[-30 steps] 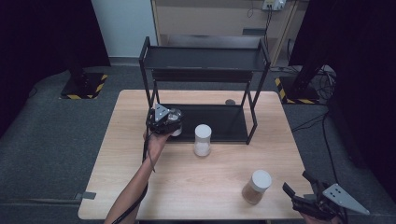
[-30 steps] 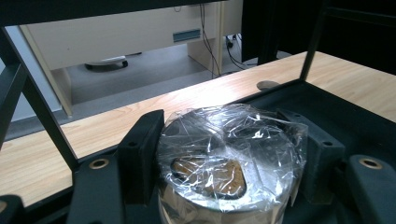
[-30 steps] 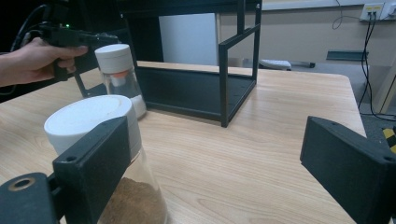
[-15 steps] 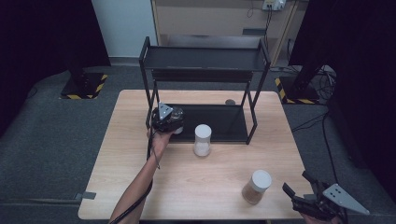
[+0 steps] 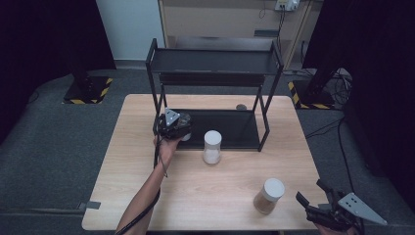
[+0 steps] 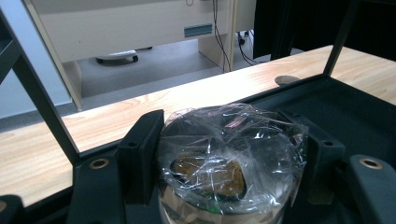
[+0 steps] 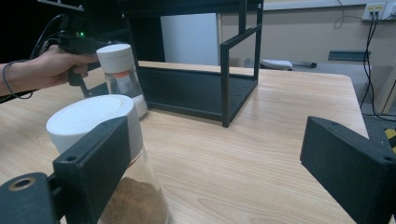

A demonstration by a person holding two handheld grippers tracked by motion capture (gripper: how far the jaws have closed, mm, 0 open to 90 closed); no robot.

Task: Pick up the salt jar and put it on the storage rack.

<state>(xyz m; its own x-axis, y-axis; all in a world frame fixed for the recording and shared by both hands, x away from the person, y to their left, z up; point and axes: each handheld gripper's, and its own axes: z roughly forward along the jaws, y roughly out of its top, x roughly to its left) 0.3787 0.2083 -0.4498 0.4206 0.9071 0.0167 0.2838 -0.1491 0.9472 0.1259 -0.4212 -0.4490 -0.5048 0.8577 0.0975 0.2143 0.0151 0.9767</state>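
Note:
My left gripper (image 5: pixel 173 127) is shut on a small clear jar (image 6: pixel 224 163) covered with crinkled plastic wrap, with something brown inside. It holds the jar at the front left corner of the black two-tier rack (image 5: pixel 215 63), over the lower shelf (image 6: pixel 355 107). I cannot tell whether the jar rests on the shelf. My right gripper (image 5: pixel 311 192) stands open at the table's near right corner, jaws wide apart. Just left of it is a white-lidded jar of brown powder (image 5: pixel 267 196), whose lid (image 7: pixel 88 116) shows behind the left jaw, not gripped.
A second white-lidded jar with white contents (image 5: pixel 212 147) stands in front of the rack, to the right of the left gripper. A small dark round object (image 5: pixel 241 106) lies on the table behind the lower shelf. The rack's front right post (image 7: pixel 226 84) rises ahead of the right gripper.

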